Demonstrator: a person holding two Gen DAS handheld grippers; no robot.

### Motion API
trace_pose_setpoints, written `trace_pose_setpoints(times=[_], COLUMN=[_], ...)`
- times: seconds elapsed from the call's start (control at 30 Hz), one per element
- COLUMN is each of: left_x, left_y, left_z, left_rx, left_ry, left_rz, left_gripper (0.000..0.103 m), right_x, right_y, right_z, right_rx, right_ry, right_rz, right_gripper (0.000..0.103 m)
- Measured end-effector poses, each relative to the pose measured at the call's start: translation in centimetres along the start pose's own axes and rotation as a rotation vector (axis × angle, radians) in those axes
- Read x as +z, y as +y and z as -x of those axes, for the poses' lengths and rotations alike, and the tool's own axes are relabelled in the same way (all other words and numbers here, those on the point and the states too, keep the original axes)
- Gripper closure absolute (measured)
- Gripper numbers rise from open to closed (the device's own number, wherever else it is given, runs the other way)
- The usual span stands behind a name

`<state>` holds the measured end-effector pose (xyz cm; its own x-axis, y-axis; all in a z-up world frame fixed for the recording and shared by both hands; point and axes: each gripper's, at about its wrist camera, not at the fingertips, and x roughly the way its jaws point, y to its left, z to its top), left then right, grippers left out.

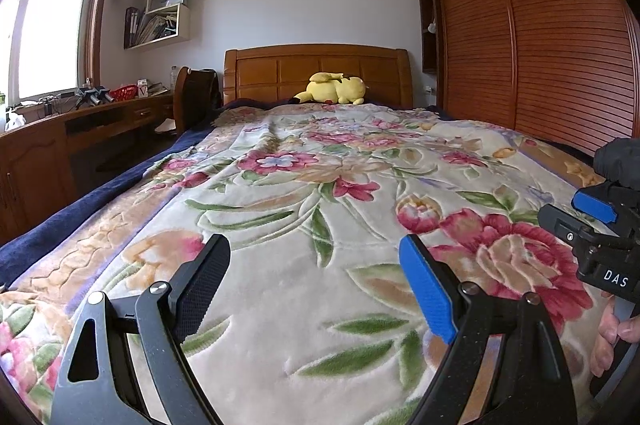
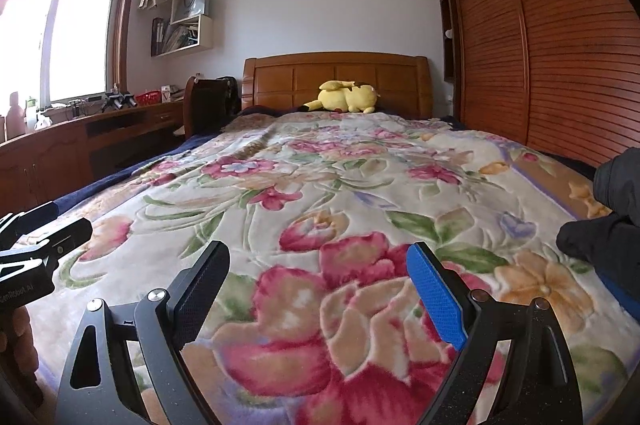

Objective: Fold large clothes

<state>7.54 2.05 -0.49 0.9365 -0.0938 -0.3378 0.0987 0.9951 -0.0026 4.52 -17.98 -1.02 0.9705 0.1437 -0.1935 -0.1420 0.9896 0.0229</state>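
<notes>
A dark garment (image 2: 612,221) lies bunched at the right edge of the bed, on the floral blanket (image 2: 320,185); part of it shows in the left wrist view (image 1: 618,161). My left gripper (image 1: 314,257) is open and empty, low over the blanket near the foot of the bed. My right gripper (image 2: 318,261) is open and empty, also low over the blanket, left of the garment. The right gripper shows at the right of the left wrist view (image 1: 592,225); the left gripper shows at the left of the right wrist view (image 2: 40,245).
A yellow plush toy (image 1: 334,89) lies by the wooden headboard (image 1: 316,65). A slatted wardrobe (image 1: 540,45) runs along the right. A desk (image 1: 80,129) with clutter and a chair (image 1: 192,97) stand at the left under the window.
</notes>
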Motion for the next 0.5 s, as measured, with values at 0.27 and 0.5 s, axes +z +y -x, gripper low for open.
trace_pose_setpoints(times=[0.27,0.5], left_x=[-0.48,-0.51], left_y=[0.17,0.24], left_z=[-0.06,-0.16], left_rx=[0.000,0.002], left_ry=[0.009,0.011], left_rz=[0.005,0.007], left_gripper=[0.016,0.016], right_x=[0.01,-0.05], right_y=[0.09,0.24], right_z=[-0.05,-0.18], right_rx=[0.000,0.000], right_ry=[-0.001,-0.001], right_rz=[0.000,0.000], right_gripper=[0.012,0.012])
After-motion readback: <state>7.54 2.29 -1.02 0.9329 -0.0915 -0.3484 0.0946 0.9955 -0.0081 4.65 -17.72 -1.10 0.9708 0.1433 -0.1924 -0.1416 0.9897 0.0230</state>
